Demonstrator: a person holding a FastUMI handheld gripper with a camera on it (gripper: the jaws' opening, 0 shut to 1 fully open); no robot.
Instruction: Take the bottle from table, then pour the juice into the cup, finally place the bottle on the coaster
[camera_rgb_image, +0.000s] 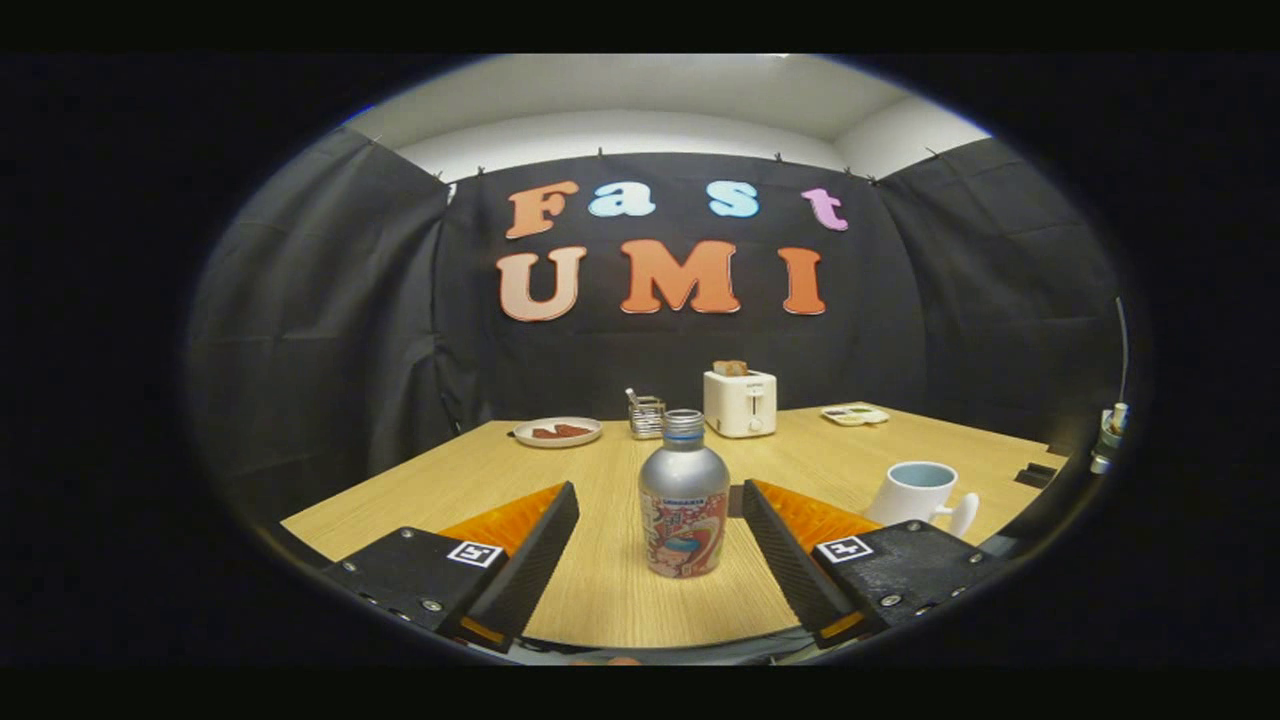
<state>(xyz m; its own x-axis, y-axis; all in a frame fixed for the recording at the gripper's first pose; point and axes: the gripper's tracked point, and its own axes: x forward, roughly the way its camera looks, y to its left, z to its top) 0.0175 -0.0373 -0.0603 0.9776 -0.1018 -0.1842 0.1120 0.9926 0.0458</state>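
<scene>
A silver bottle (684, 495) with a colourful label and a screw cap stands upright on the wooden table (500, 480). It sits between my two fingers, with a gap on each side. My gripper (660, 490) is open and touches nothing. A white cup (918, 492) with a pale blue inside stands to the right, just beyond my right finger (790, 540), its handle turned right. A small dark flat piece (737, 500), possibly the coaster, peeks out behind the bottle next to the right finger.
At the table's far side stand a white toaster (740, 403) with bread in it, a small metal holder (647, 415), a plate (557, 431) with red food and a small dish (855, 414). A dark object (1035, 472) lies at the right edge.
</scene>
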